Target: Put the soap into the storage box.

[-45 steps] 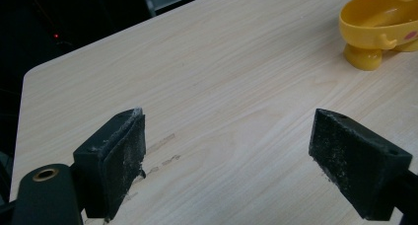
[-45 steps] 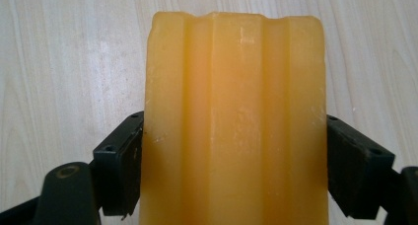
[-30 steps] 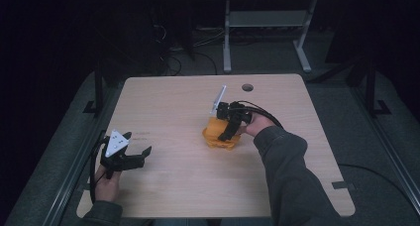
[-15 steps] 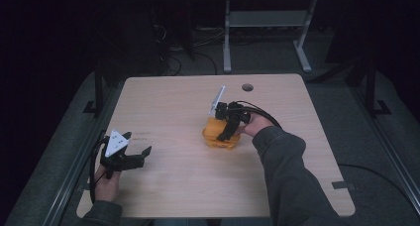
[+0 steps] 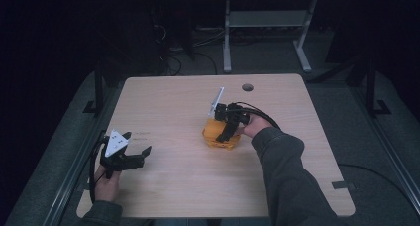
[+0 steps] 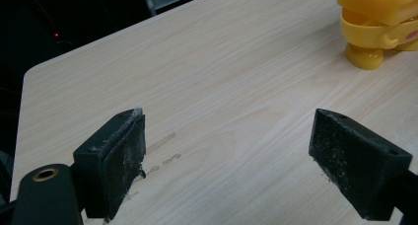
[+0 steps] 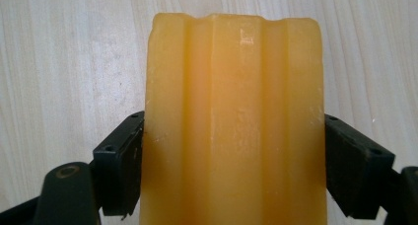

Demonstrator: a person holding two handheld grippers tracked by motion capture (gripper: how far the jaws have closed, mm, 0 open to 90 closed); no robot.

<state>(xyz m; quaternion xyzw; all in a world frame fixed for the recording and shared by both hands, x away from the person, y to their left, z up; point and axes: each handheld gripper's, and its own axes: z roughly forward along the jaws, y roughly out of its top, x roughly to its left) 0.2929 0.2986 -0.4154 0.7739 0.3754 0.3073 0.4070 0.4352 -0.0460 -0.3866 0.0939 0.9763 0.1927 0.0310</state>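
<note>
Right gripper (image 5: 224,135) clamps ridged, waxy yellow block (image 7: 234,121).
Left gripper (image 6: 236,161) spread wide over pale woodgrain table (image 5: 173,102).

No text, label, brand, number or sign could be read anywhere. Faint dark marks lay on the table (image 6: 207,87) near its left edge, just ahead of the left gripper (image 6: 226,166), but they were too smudged to make out as writing.
</note>
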